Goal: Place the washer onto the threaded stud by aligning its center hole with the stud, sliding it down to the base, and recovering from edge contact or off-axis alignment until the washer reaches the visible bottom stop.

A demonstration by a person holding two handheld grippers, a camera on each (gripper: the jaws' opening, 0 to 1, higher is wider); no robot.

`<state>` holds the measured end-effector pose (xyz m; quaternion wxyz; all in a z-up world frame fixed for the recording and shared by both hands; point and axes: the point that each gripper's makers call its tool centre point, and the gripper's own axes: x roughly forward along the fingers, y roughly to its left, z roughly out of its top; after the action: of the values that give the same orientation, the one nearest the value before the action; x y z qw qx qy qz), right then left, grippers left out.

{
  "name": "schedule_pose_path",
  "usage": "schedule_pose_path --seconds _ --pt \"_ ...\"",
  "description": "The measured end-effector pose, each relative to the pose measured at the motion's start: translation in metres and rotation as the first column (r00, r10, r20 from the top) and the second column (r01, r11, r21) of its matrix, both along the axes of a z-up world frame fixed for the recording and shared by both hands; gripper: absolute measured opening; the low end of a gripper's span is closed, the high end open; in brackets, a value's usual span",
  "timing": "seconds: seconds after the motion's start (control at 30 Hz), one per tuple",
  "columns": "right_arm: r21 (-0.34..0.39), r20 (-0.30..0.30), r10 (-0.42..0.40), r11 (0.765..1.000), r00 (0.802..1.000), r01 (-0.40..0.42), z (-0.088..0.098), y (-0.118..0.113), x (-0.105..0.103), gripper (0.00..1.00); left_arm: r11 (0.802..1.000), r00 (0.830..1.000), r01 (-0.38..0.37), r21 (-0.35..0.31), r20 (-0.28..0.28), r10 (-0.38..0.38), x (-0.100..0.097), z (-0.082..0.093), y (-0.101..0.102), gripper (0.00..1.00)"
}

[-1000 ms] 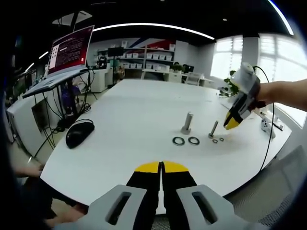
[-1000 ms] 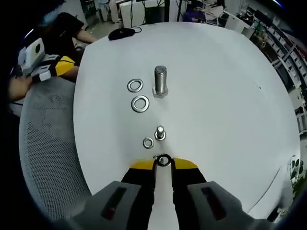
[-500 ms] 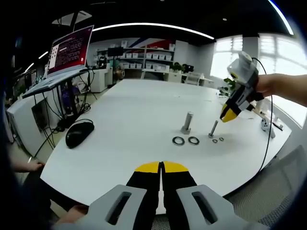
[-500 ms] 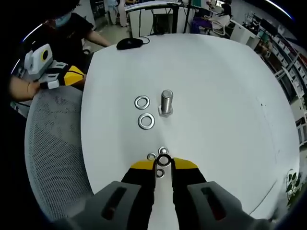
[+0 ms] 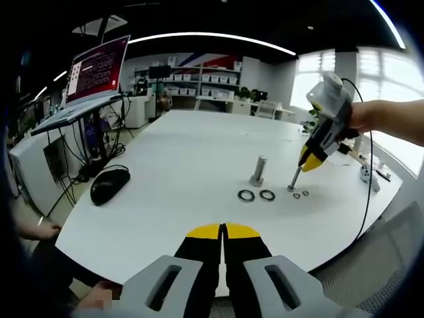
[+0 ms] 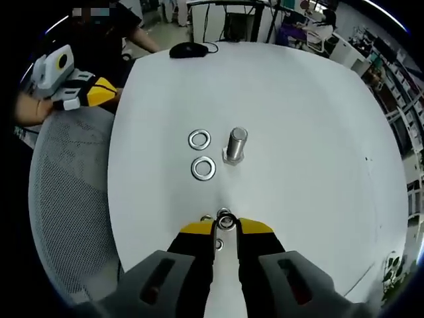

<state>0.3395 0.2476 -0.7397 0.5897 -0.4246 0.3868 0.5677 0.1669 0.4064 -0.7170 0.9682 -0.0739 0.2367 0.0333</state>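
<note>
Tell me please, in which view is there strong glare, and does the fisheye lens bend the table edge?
In the left gripper view, the windows at upper right are blown out to white, and the curved ceiling light is bright; the white table shows soft shadows under the washers. In the right gripper view, light is even, and the table edge bows strongly outward.
</note>
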Motion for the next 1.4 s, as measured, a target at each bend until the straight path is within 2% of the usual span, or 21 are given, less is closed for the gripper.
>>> schedule_pose_path --seconds 0.6,1.03,1.4 --pt "-0.043 -0.01 0.021 0.999 1.0 -0.022 -0.016 0.002 0.002 0.14 1.0 1.0 0.002 -0.011 0.006 -0.002 0.001 0.001 -0.001 0.0" --pt "-0.082 -0.026 0.023 0.996 0.999 -0.025 -0.041 0.003 0.0 0.14 1.0 1.0 0.002 -0.005 0.006 -0.002 0.001 0.0 0.0 0.0" --pt "-0.082 -0.045 0.035 0.996 0.998 -0.039 -0.05 0.004 -0.001 0.15 1.0 1.0 0.002 -0.01 0.008 -0.002 0.001 0.0 0.0 0.0"
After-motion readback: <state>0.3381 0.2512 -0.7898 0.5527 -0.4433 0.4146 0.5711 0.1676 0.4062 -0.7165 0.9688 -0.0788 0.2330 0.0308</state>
